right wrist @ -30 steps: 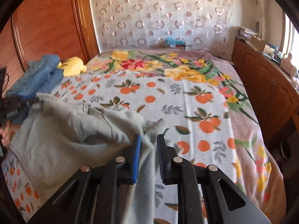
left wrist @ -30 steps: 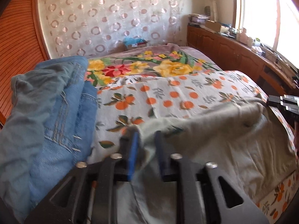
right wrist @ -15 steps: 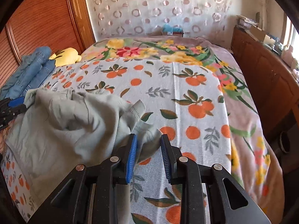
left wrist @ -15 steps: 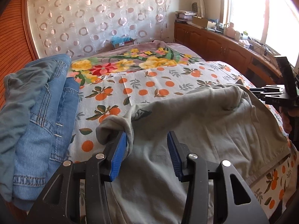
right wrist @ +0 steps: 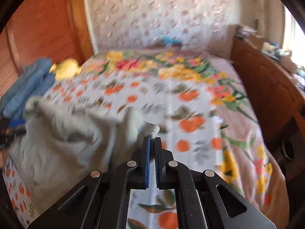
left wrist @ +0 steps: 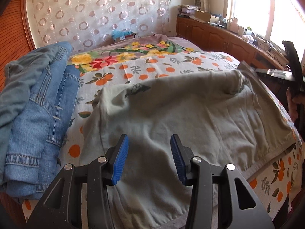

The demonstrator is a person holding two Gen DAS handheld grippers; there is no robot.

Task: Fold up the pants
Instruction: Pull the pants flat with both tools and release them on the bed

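Note:
Grey-green pants (left wrist: pixel 171 114) lie spread across the near part of the bed. My left gripper (left wrist: pixel 149 152) hovers just above them, open, its blue pads (left wrist: pixel 120 160) well apart and clamping nothing. In the blurred right wrist view my right gripper (right wrist: pixel 152 139) is shut, with a corner of the pants (right wrist: pixel 57 143) pinched at its tips and poking up past them. In the left wrist view the right gripper (left wrist: pixel 274 74) shows at the pants' far right corner, held by a hand (left wrist: pixel 293 103).
A pile of folded blue jeans (left wrist: pixel 38 105) lies on the bed's left side, with a yellow item (right wrist: pixel 65 69) beyond it. The orange-print sheet (left wrist: pixel 152 70) covers the bed. A wooden cabinet (left wrist: pixel 219 36) runs along the right; a wooden headboard (right wrist: pixel 38 28) stands at left.
My left gripper opened and let go of the pants' corner, which now lies flat. My right gripper loosened, then closed tight on the pants' edge and shifted.

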